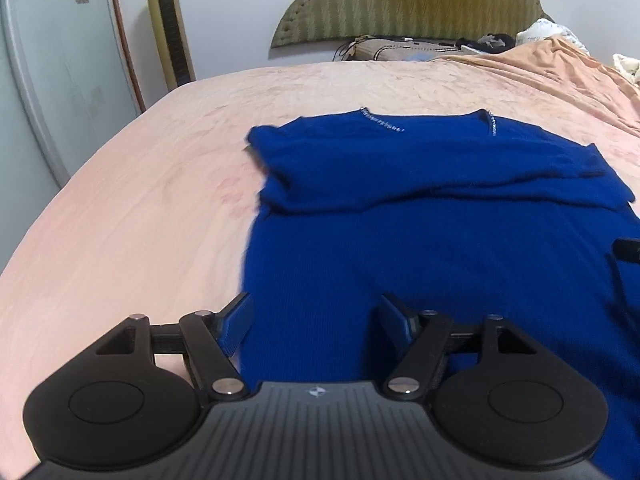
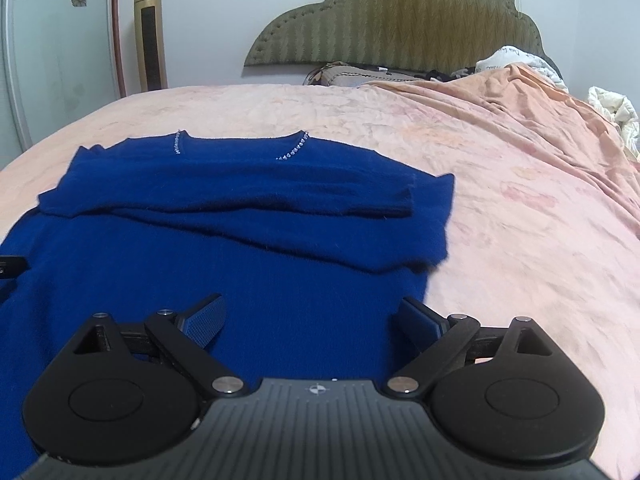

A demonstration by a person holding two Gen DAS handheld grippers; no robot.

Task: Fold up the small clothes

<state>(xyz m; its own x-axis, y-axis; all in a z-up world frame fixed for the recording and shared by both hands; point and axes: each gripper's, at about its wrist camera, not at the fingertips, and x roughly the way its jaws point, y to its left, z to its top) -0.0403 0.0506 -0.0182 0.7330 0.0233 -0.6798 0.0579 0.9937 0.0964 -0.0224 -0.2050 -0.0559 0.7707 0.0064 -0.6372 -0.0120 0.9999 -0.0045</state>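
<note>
A royal-blue knit sweater [image 1: 420,240] with a beaded neckline lies flat on the pink bedspread [image 1: 132,208], both sleeves folded across its chest. My left gripper [image 1: 316,320] hovers open over the sweater's lower left edge, nothing between its pads. In the right wrist view the same sweater [image 2: 224,240] fills the left half. There my right gripper [image 2: 312,320] stands wide open above the lower right part of the body, its jaws empty. The tip of the other gripper [image 2: 10,266] peeks in at the left edge.
A padded olive headboard [image 2: 392,20] stands at the far end with pillows and bundled bedding [image 2: 520,68] at the right. A gold tower fan [image 1: 170,24] and a pale wardrobe door [image 1: 52,80] stand left of the bed. Bare bedspread [image 2: 520,220] lies right of the sweater.
</note>
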